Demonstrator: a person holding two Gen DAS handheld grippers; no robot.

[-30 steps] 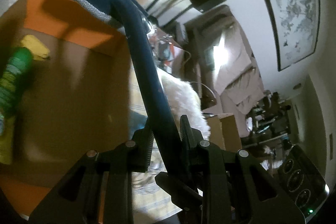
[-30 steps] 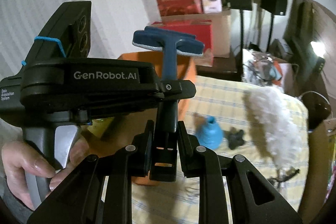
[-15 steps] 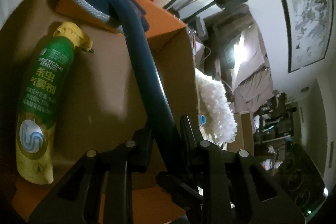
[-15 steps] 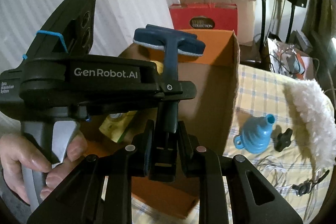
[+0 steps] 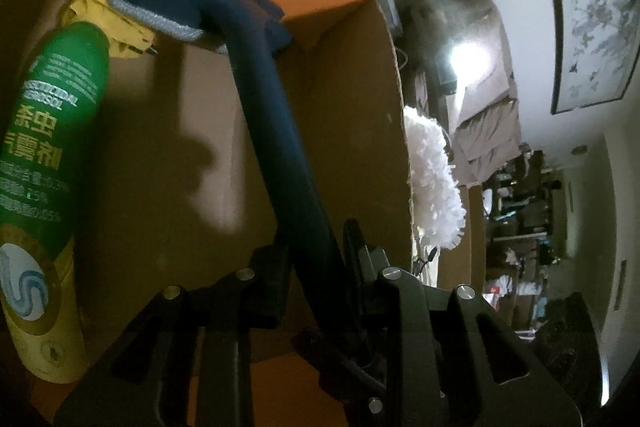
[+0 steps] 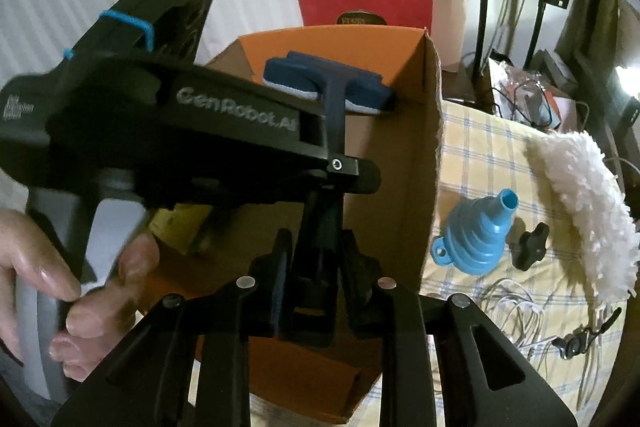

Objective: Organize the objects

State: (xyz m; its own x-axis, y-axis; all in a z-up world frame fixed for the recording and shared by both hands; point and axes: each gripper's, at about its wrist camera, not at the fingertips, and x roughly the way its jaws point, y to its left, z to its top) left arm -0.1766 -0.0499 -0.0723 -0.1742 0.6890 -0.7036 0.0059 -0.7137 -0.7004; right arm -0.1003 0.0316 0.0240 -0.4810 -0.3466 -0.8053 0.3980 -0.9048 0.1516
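Scrubber carried down into the carton, both grippers on its handle

Scrubber (image 5: 256, 75), a dark blue long-handled tool with a grey pad on its crosswise head, now sits with its head inside the orange cardboard box (image 5: 384, 75), close against the far wall and just above the yellow cap of the green insecticide can (image 5: 48, 155) lying on the box floor. A second ago the head stood above the box rim with the red bags behind it; half a second ago it was at rim level. It has therefore been lowered into the box.

Left gripper (image 5: 316, 267) pinches the handle shaft between its jaws, pads pressed on either side. Right gripper (image 6: 316, 267) holds the butt end of the same handle, jaws narrowly set around it; its grip appears to be slackening slightly, though the pads look to be in contact. A hand (image 6: 60, 287) works the left gripper's trigger in the right wrist view.

Outside the box, on the checked cloth (image 6: 480, 155), lie a blue funnel (image 6: 476, 231), a small black knob (image 6: 530, 245), a white fluffy duster (image 6: 584, 211) and loose cables (image 6: 516, 303), all untouched.

Judgement: placement is near complete. Remaining action is to lay the scrubber down beside the can and release, without knocking the can's nozzle. Items on the cloth remain to be sorted.
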